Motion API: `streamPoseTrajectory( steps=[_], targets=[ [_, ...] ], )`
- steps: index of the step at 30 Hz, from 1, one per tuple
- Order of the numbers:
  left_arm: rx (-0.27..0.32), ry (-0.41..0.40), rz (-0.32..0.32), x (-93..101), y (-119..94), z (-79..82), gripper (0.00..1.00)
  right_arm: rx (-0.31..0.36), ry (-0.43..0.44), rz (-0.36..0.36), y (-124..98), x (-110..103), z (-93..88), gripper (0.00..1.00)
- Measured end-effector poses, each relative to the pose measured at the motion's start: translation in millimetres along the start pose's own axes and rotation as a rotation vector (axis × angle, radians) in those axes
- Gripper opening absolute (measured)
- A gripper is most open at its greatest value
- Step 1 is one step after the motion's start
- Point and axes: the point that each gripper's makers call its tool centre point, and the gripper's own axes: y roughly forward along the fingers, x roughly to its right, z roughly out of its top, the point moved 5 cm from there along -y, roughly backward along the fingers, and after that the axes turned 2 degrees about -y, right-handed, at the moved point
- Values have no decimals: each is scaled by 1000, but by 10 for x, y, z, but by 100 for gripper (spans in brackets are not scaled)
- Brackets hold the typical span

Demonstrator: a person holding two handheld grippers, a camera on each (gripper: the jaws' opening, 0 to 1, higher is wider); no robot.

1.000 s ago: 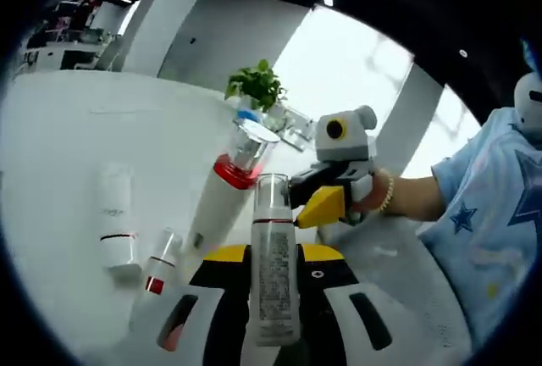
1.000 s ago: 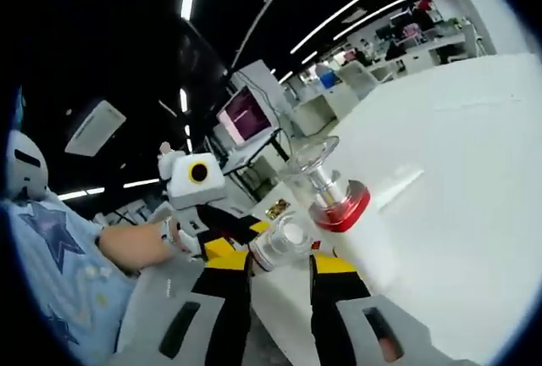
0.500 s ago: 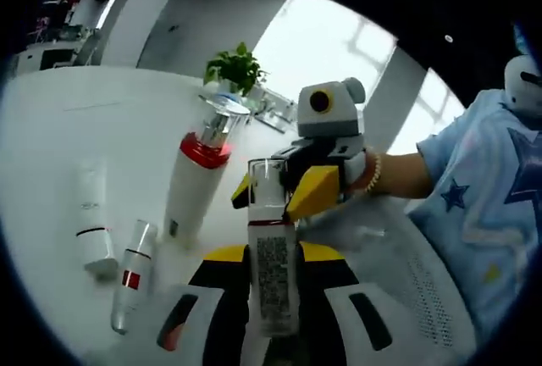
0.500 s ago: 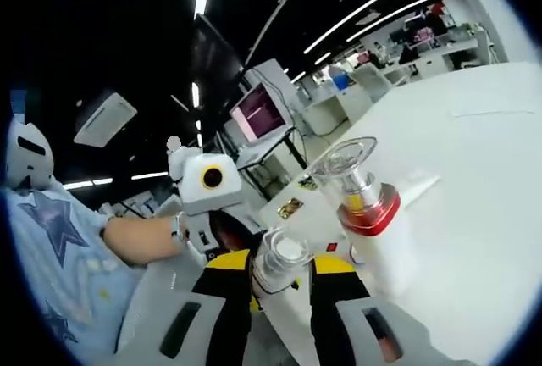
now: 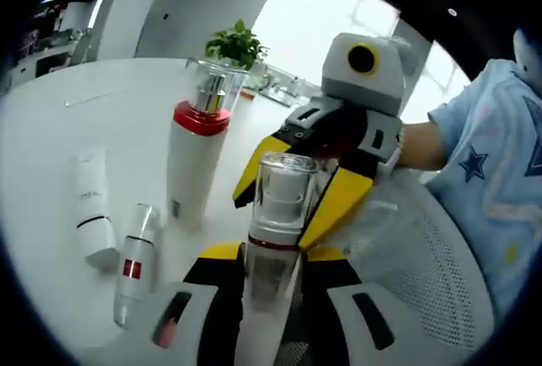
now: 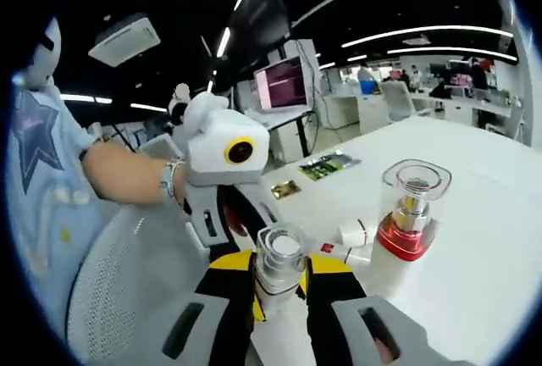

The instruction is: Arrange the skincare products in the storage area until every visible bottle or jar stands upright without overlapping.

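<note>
2 grippers on 1 clear-capped white pump bottle (image 5: 275, 230): left gripper (image 5: 273, 285) clamps its body, right gripper (image 5: 318, 184) grips near its cap, likely for a handover. 1 tall white bottle with red collar (image 5: 193, 158) stands upright ahead-left. 2 small white tubes (image 5: 91, 213) (image 5: 134, 263) lie flat left of the jaws, awaiting standing.

Four skincare containers are in view: one tall white bottle with a red collar (image 5: 196, 158) standing upright, one clear-capped bottle (image 5: 275, 230) held up off the desk (image 5: 51, 239), one white tube (image 5: 93, 213) and one small slim vial (image 5: 134, 264) lying flat. One potted plant (image 5: 235, 44) stands at the far edge.
</note>
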Motion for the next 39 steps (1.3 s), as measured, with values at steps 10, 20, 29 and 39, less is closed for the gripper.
streamPoseTrajectory(
  steps=[10,20,29,39],
  targets=[
    [-18,4,78,-115,-29,-29,20,-31,-112,-176,-62,246,-49,18],
    [-67,46,93,-110,1,-91,20,-82,-236,-231,-76,328,-141,18],
    [-69,60,106,-129,-11,-86,20,-83,-218,-237,-125,350,-150,19],
    [-80,65,114,-140,-9,-100,20,-164,-218,-220,-109,346,-259,22]
  ],
)
